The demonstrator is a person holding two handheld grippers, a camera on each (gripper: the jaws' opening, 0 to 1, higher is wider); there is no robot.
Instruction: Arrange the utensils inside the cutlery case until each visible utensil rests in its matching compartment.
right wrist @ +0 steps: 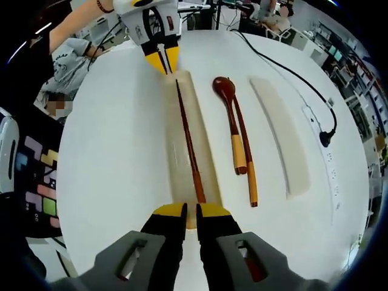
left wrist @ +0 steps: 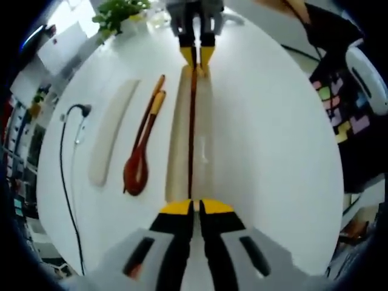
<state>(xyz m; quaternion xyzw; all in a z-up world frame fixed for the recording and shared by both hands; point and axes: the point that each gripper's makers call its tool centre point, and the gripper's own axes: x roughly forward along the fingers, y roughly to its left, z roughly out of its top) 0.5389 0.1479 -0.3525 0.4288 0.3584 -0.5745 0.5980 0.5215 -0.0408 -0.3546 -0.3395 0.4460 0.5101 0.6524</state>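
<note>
A long pale cutlery case [left wrist: 206, 139] [right wrist: 209, 151] lies open on the round white table [left wrist: 273, 151] [right wrist: 115, 151]. One dark red chopstick [left wrist: 191, 133] [right wrist: 188, 142] rests inside it. Beside the case lie a red spoon [left wrist: 136, 173] [right wrist: 225, 88] and a second chopstick [left wrist: 151, 103] [right wrist: 247, 163], both loose on the table. My left gripper [left wrist: 194, 207] [right wrist: 162, 63] sits at one end of the case and my right gripper [right wrist: 191, 211] [left wrist: 198, 57] at the other. Each has its jaws together with only a thin slit. Whether either pinches the case rim is unclear.
The pale case lid [left wrist: 109, 139] [right wrist: 282, 139] lies past the spoon. A black cable [left wrist: 63, 163] [right wrist: 291, 76] runs along the table beyond the lid. A potted plant [left wrist: 118, 15] stands at the table's edge. A person's arm [right wrist: 73, 21] reaches in.
</note>
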